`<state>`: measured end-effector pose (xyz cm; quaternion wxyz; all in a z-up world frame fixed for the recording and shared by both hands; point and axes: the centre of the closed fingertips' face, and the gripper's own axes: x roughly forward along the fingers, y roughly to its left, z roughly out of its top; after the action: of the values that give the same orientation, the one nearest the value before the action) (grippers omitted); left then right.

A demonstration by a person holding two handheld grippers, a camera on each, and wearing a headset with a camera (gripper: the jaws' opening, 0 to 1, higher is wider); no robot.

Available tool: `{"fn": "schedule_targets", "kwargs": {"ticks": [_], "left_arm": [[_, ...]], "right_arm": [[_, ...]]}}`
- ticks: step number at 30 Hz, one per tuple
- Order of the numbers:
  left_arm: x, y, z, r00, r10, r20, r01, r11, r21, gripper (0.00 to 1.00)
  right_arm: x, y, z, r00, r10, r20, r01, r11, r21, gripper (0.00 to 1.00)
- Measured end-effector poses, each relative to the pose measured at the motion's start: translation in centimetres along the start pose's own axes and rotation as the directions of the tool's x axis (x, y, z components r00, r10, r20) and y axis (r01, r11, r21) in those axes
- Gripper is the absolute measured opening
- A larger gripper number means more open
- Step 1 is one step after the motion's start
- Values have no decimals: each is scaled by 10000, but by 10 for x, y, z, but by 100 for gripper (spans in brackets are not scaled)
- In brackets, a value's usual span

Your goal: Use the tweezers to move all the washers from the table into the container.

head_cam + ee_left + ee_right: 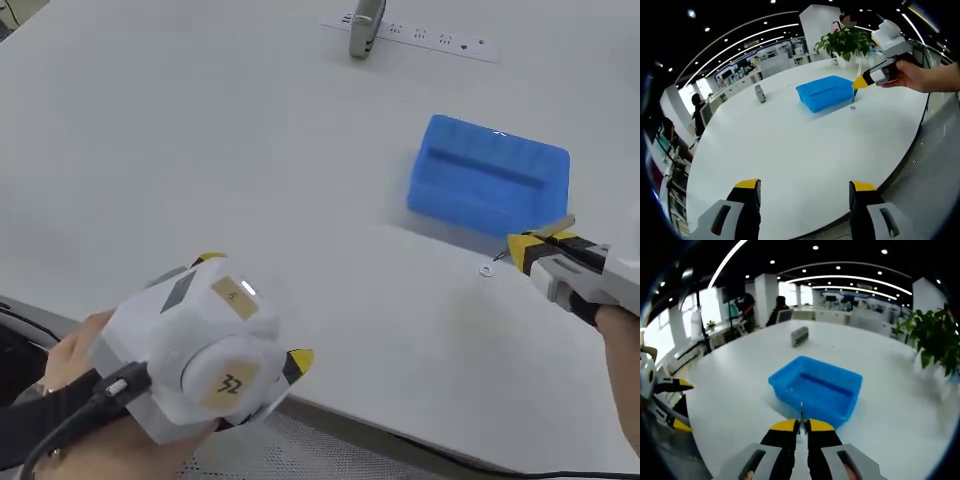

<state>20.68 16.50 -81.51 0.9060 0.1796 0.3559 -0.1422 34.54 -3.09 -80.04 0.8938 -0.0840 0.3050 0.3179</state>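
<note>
In the head view, the left claw (255,308) sits low at the near edge of the white tabletop (200,150), gripped in a hand (75,350). Its jaws are spread wide with nothing between them. The right claw (522,248) comes in from the right edge with its jaws narrow, and the thin tweezers (500,257) poke out ahead of it. A washer (486,270) lies on the tabletop just past the tweezer tips; whether they touch it cannot be told. The blue container (490,175) stands just beyond the right claw, close to the washer. A power strip (420,35) lies far beyond both claws.

In the left gripper view, the left claw (805,195) is wide and holds nothing. Far ahead and to its right, the right claw (860,84) points the tweezers (854,95) downward, their tip just above the washer (853,107). The washer rests beside the container (824,92). A plant (845,42) stands behind.

In the right gripper view, the right claw (801,425) is nearly closed, pinching the tweezers (801,412), which run straight ahead. The container (815,387) sits directly in front of it. The left claw (679,406) shows at the far left, and a plant (932,335) at the right.
</note>
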Motion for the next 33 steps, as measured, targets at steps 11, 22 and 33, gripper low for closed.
{"fn": "schedule_targets", "kwargs": {"ticks": [11,22,33], "left_arm": [[0,0,0,10000,-2,5,2,10000,9,73],[-1,0,1,9999,-4,104,4,10000,22,72],[-3,3,4,9994,172,286,-173,9998,37,71]], "right_arm": [[7,0,-11,9993,-23,-371,21,10000,-73,4],[10,-1,-14,9992,-195,-359,174,9981,-588,4],[14,-8,-15,9992,-242,-309,234,9994,-249,2]]}}
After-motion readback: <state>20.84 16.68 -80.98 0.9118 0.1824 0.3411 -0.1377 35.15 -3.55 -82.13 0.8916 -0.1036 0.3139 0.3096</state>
